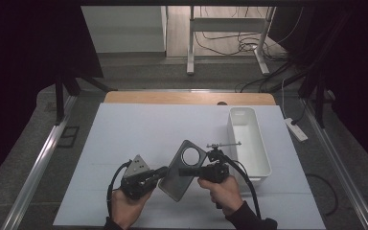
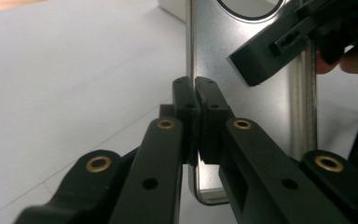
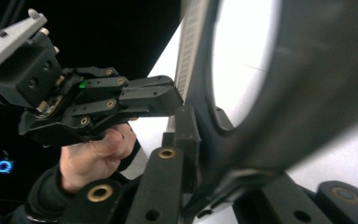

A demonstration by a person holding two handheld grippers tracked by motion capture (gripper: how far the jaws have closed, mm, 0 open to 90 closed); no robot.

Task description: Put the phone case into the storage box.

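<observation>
Because both tongs clamp the grey phone cover (image 1: pixel 182 170), left tongs (image 1: pixel 162 173) at its nine o'clock edge, right tongs (image 1: pixel 184 171) at three, it hangs tilted above the table (image 1: pixel 124 134), seemingly steadied for handing over.

Grey plate (image 1: pixel 182 168) with round hole clamped between left claw (image 1: pixel 162 173) and right claw (image 1: pixel 184 171), white bin (image 1: pixel 263 163) beside

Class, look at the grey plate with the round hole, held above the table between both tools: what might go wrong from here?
1. Both the left tool and right tool pinch the grey plate only at thin edges; it might slip and drop.
2. Uneven pulling may twist it.
3. A swing could knock the white bin.
</observation>
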